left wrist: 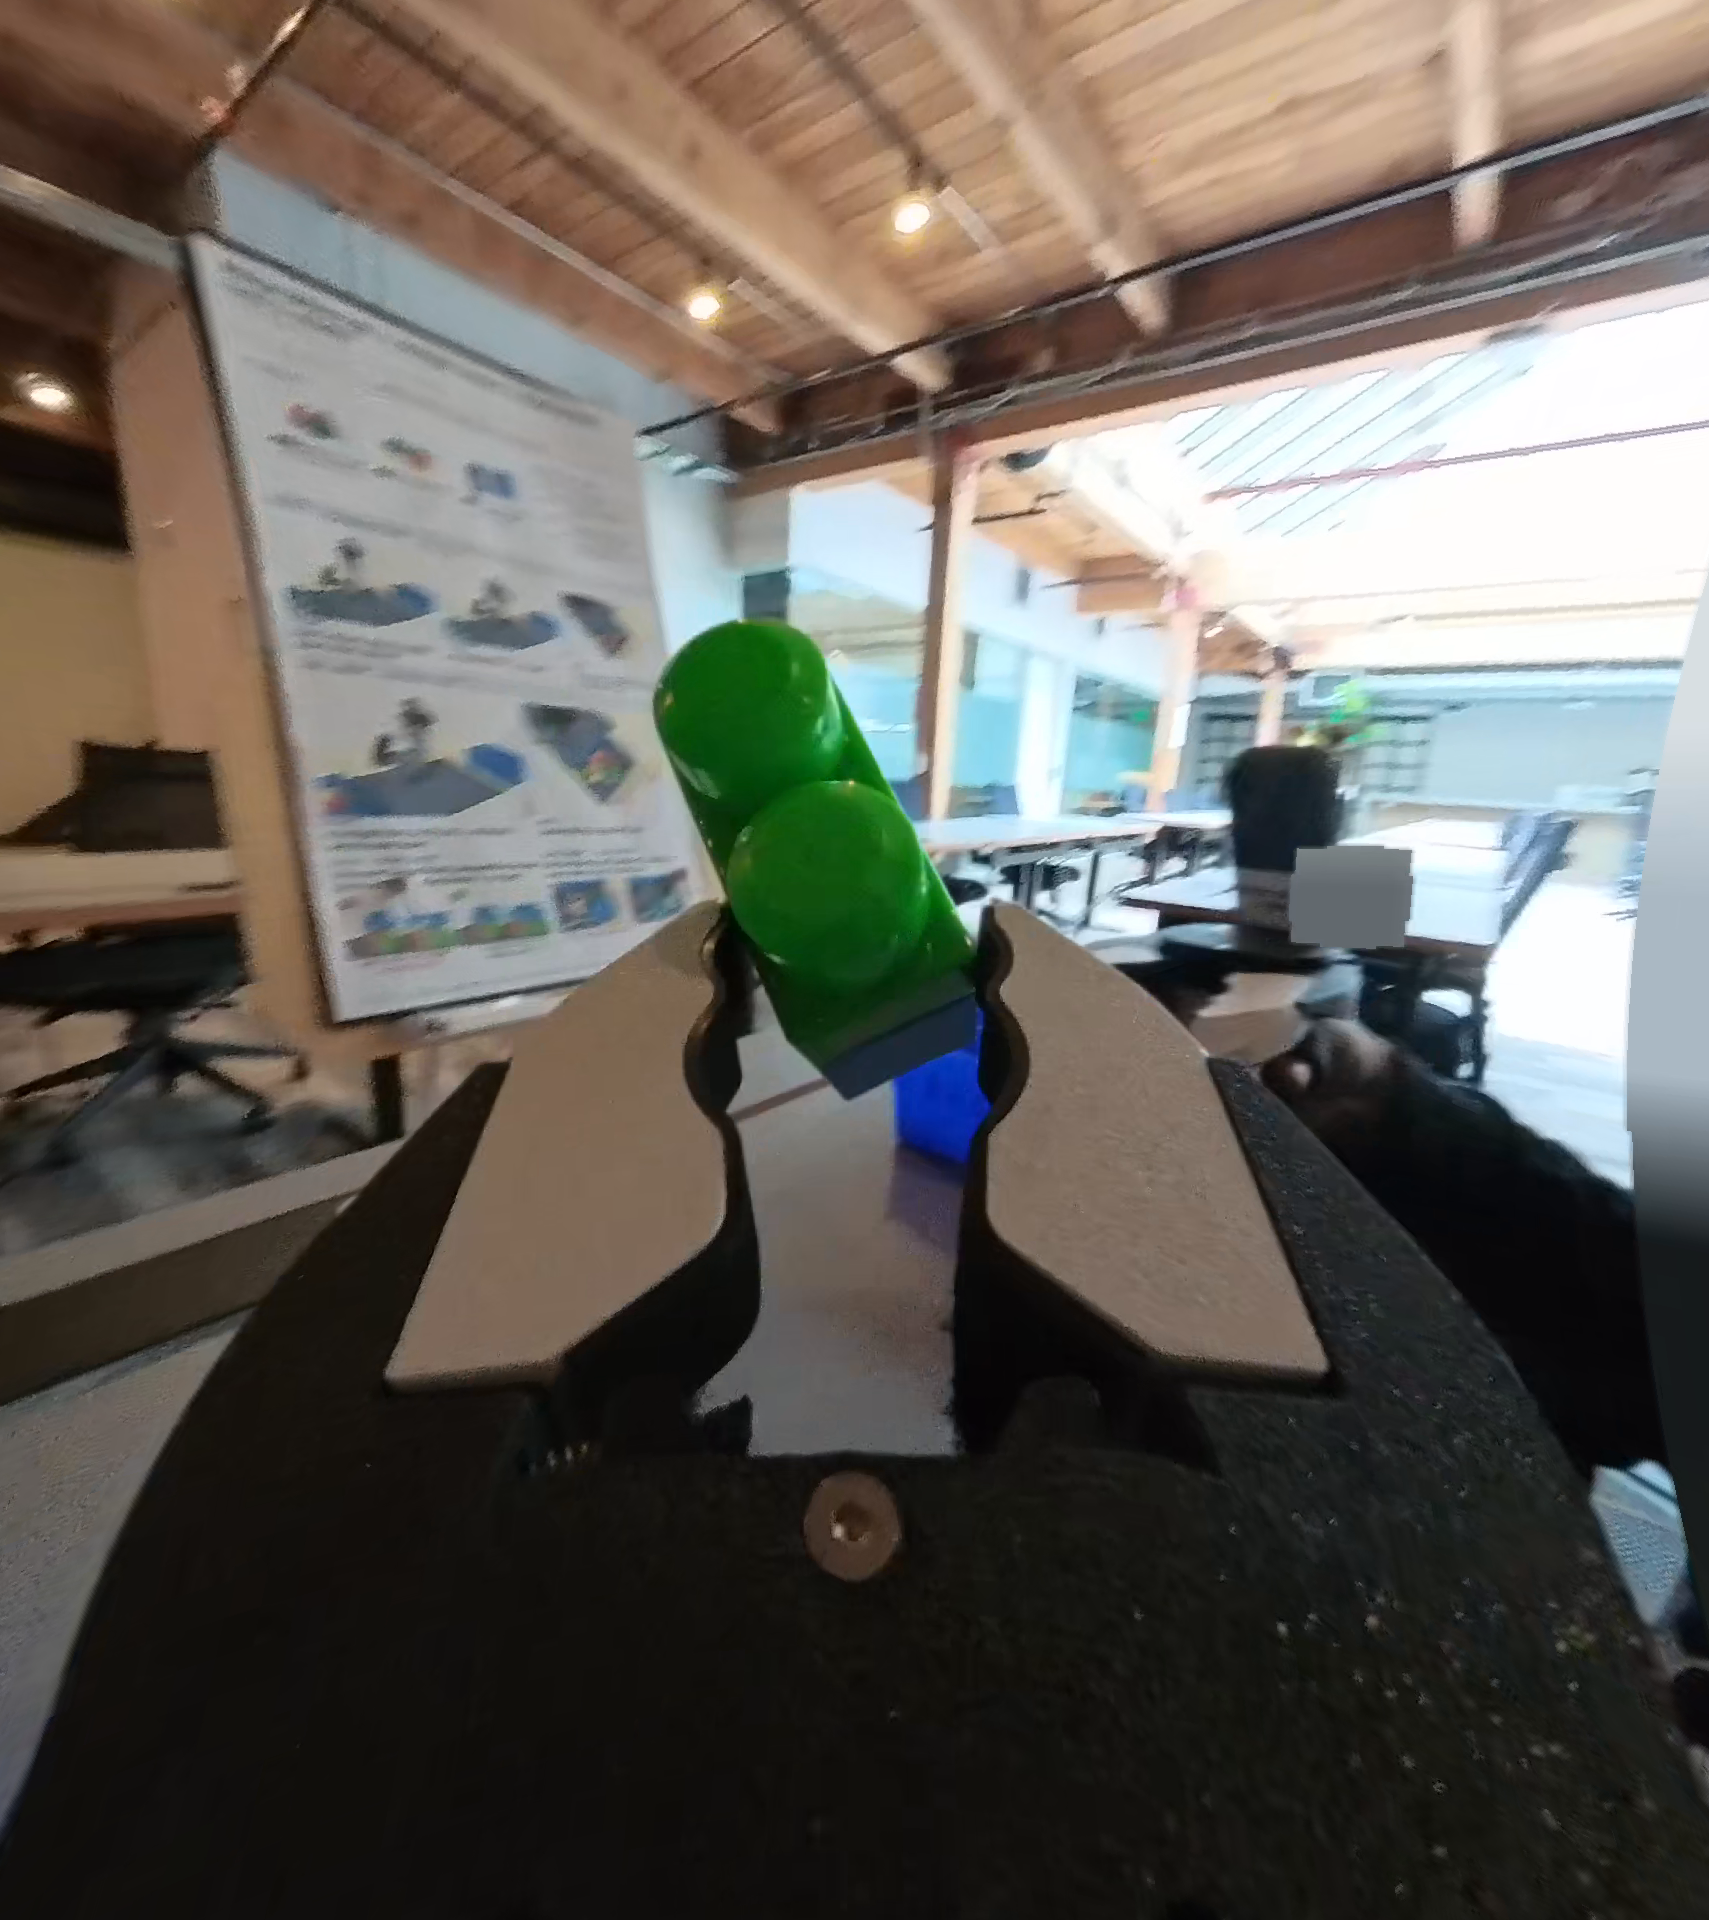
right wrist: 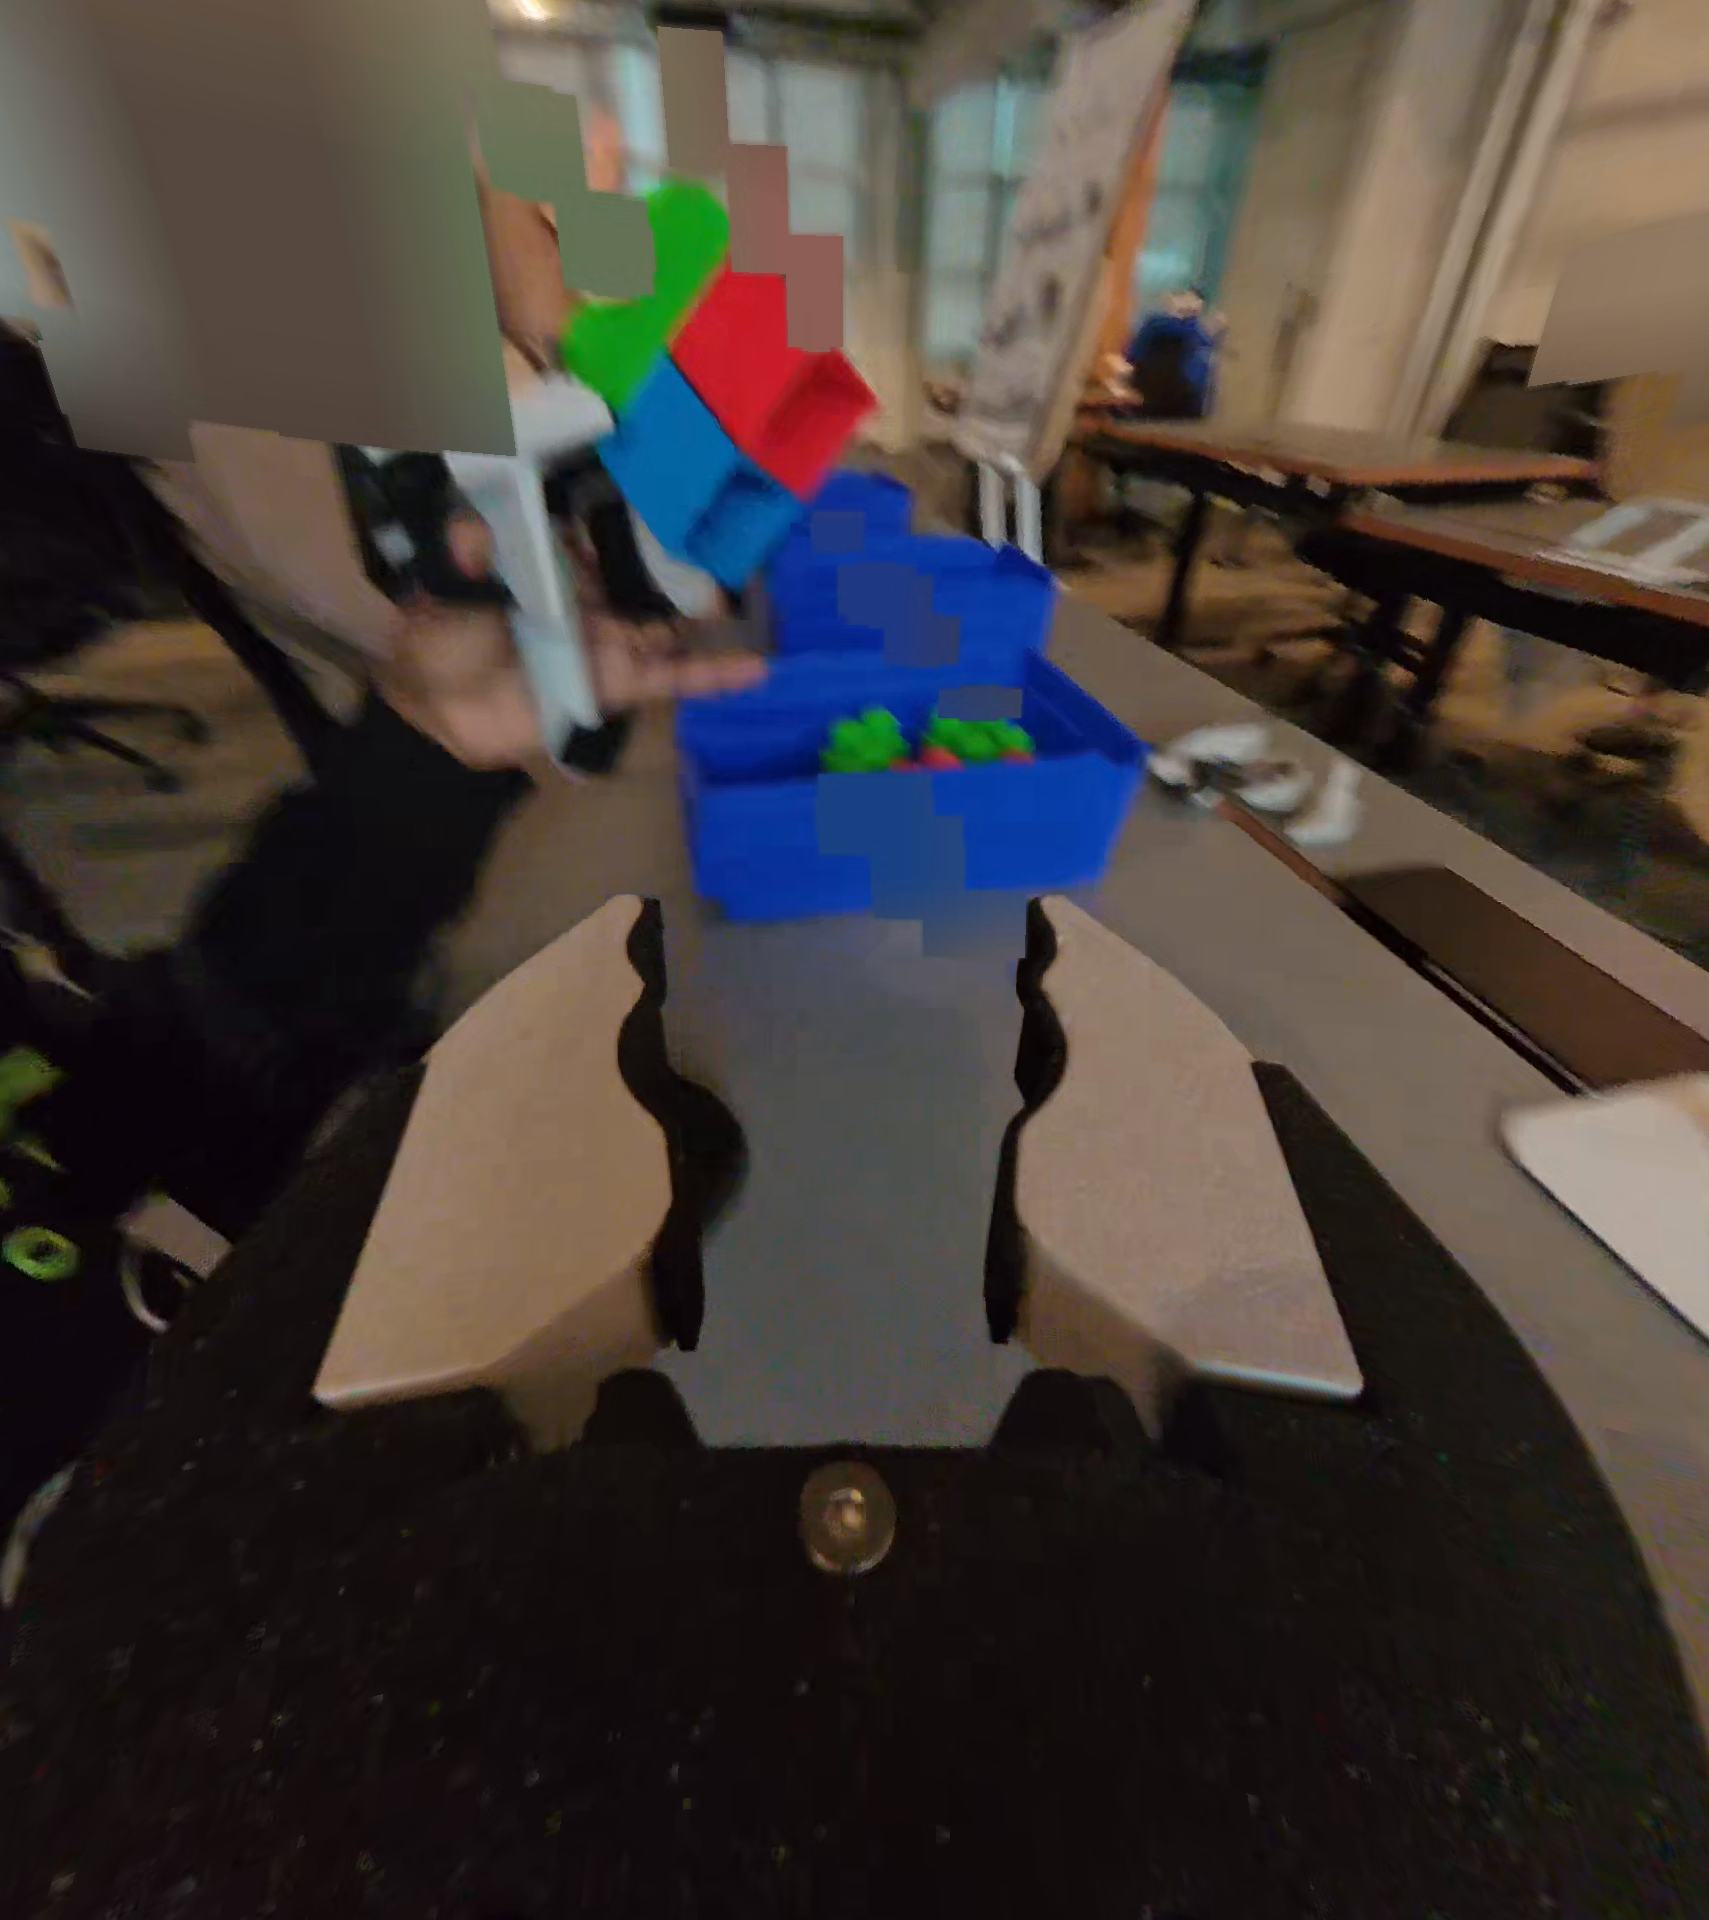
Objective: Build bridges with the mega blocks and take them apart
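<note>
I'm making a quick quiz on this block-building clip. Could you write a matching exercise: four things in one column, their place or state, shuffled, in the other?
Things:
1. left tool
2. right tool
3. blue bin
4. poster

Place or state:
A. open, nothing between its fingers
B. on the table, loose blocks inside
C. shut on the bridge
D. standing behind the table

Pairs: 1-C, 2-A, 3-B, 4-D
</note>
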